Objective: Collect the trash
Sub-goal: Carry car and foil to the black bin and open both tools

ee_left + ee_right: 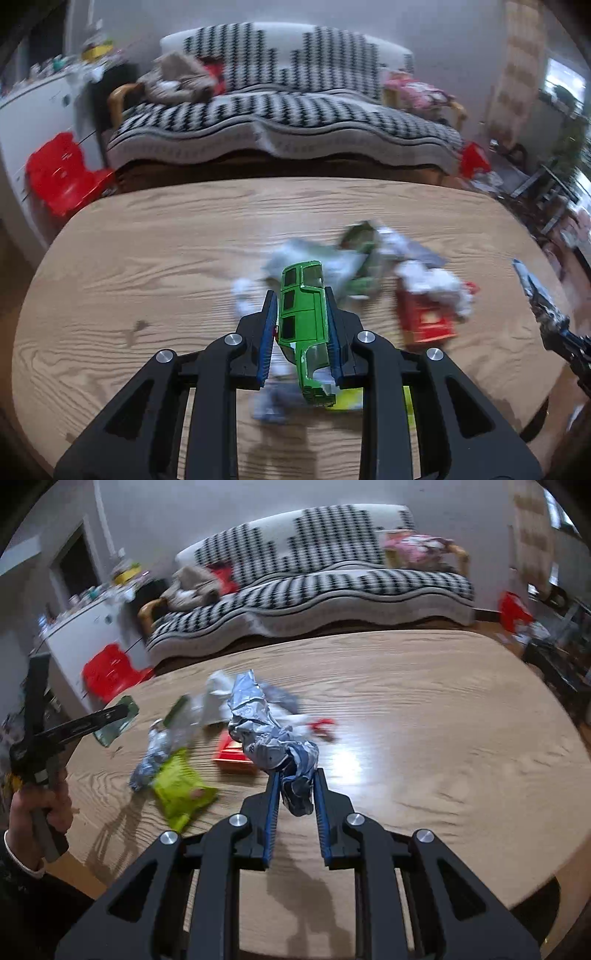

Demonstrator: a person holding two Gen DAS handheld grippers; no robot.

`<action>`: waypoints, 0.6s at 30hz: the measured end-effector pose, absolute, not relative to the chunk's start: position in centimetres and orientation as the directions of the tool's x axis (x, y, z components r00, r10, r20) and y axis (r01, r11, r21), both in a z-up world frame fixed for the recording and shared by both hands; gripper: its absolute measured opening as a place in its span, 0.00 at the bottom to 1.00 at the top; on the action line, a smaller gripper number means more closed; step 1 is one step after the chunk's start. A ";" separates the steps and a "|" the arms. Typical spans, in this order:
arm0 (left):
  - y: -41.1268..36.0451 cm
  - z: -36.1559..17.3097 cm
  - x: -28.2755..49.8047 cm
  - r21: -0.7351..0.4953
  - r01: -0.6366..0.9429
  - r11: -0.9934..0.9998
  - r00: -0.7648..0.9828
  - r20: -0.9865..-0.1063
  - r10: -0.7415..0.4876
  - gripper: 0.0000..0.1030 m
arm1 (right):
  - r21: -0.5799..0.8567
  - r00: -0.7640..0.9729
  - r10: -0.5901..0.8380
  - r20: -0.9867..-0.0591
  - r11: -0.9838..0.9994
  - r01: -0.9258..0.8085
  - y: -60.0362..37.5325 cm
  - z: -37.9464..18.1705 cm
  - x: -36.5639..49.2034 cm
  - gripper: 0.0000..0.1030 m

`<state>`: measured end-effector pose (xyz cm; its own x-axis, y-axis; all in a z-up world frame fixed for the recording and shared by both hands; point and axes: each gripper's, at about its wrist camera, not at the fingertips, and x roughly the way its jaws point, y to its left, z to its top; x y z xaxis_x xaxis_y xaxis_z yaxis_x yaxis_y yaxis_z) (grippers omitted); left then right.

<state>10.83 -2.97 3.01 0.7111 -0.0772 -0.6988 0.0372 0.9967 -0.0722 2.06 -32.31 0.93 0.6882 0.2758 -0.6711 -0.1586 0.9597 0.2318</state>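
While my left tool (301, 321) clamps the green toy car (303, 325) and my right tool (295, 794) pinches the crumpled wrapper (266, 731) above the tabletop (424, 709), I'm mid-carry; next, find the bin, unseen.

**Both tongs clamped, angled down toward the far side**

Left tongs (301, 312) closed on a green toy car (303, 314), blue pads pressing its sides, black fingers pointing down and away over the bench (147, 258). Right tongs (297, 794) closed on a crumpled silver-blue wrapper (273, 738), most of it bulging out beyond the tips. Left hand (40, 812) seen from the right wrist at the near left edge, wrapped round the handle, bracelet at the wrist, dark sleeve below.
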 end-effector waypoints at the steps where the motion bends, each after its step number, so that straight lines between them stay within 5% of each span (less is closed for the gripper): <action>1: -3.9 3.2 10.7 -0.074 0.057 0.996 0.713 -0.696 -0.092 0.23 | 0.230 0.698 0.251 -0.671 0.965 -0.126 -34.0 1.1 1.3 0.19; 18: -37.0 1.1 1.1 -0.164 0.664 0.730 0.462 -0.678 -0.572 0.23 | 0.232 0.624 -0.144 -0.768 0.846 0.480 -59.3 -2.1 -13.7 0.19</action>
